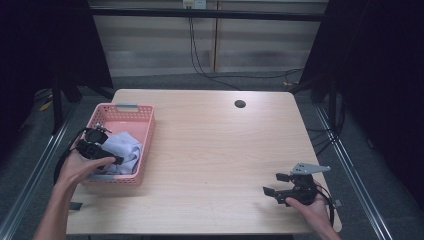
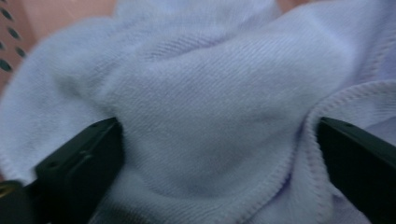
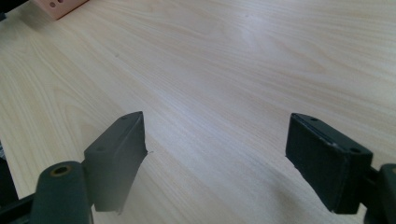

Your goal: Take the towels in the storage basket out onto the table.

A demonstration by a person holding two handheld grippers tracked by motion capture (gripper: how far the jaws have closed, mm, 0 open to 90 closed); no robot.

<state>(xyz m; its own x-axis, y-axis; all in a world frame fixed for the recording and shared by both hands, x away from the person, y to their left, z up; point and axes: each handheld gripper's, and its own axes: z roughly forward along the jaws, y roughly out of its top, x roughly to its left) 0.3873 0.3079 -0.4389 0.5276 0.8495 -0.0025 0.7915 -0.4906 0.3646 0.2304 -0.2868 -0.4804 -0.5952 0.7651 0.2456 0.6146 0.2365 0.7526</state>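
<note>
Left gripper view — soft lavender knit cloth (image 2: 210, 102).

Ahead of my right hand-held gripper (image 1: 276, 184) the surface (image 1: 210, 150) lies bare as far as the pink basket (image 1: 145, 145). Around my left hand-held gripper (image 1: 102, 150) the basket walls stand close, and the pale cloth (image 2: 210, 107) blocks beneath.

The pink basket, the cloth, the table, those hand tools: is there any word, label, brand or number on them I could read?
None can be read: the pink basket, the pale cloth, the wooden table and both grippers, left and right, show no legible writing.
</note>
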